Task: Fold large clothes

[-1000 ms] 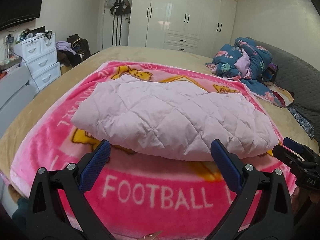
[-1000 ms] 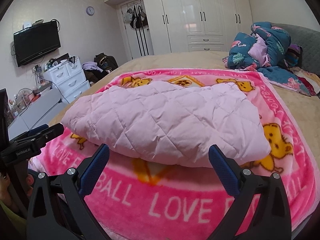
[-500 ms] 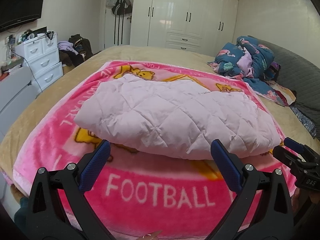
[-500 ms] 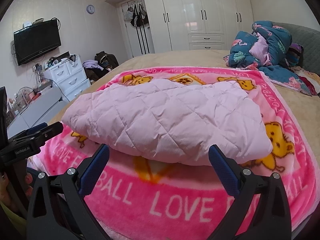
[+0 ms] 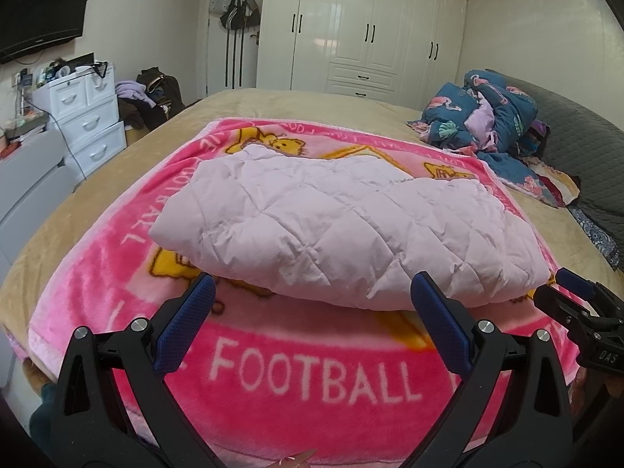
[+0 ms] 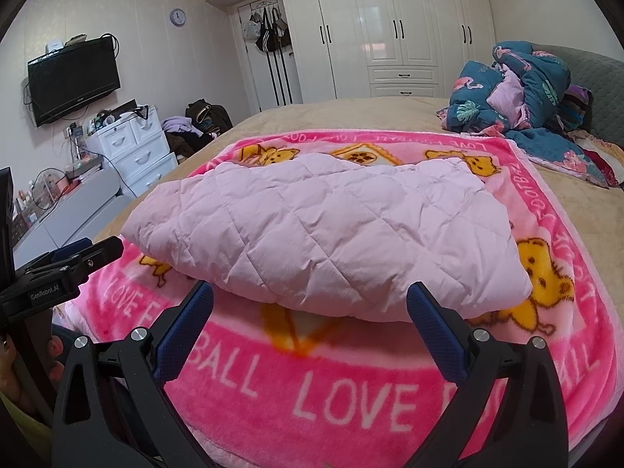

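A pale pink quilted garment lies folded into a thick rectangle on a bright pink cartoon blanket spread over the bed. My left gripper hangs open just short of the garment's near edge, nothing between its blue pads. My right gripper is likewise open and empty in front of that edge. In the left wrist view the right gripper shows at the right edge; in the right wrist view the left gripper shows at the left edge.
A crumpled blue flamingo-print duvet is heaped at the bed's far right by a grey headboard. White drawers, a TV and a clothes pile line the left wall; white wardrobes stand behind.
Both grippers have crept slightly forward and up toward the folded garment, which looks a little larger now. Both stay open; the garment has not moved.
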Available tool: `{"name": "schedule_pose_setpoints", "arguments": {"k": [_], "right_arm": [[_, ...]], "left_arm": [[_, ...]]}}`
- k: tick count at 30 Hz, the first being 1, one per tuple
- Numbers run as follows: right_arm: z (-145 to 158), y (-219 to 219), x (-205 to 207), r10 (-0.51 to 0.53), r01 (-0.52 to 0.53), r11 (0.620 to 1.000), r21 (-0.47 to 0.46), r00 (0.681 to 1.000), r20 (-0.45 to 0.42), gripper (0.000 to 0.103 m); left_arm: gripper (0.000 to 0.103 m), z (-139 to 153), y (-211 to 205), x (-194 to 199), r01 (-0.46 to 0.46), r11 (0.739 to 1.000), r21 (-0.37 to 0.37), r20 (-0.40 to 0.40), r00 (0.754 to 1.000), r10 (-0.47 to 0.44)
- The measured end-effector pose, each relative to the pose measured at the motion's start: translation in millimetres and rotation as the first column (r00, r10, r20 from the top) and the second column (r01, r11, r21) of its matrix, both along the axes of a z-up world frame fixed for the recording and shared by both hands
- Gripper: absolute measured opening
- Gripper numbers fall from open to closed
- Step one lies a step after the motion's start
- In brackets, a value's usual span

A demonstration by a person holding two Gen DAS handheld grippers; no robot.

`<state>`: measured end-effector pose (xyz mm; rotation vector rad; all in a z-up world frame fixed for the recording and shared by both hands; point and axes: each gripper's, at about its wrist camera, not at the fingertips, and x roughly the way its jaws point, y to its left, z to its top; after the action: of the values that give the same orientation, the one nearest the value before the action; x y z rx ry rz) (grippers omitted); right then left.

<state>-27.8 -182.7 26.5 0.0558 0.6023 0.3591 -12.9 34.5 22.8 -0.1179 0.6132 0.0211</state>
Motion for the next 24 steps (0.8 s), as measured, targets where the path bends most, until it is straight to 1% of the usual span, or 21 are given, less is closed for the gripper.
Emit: {"name": "schedule_pose_setpoints", "arguments": {"k": [24], "right_arm": [[-0.7,1.8,-1.5,0.005,-0.005,1.0,-0.004,1.0,0.001,0.099]], "left_arm": [[0.094,3.2,0.8,-3.2,-0.016,1.0,0.013,-0.007,1.0,0.016]]}}
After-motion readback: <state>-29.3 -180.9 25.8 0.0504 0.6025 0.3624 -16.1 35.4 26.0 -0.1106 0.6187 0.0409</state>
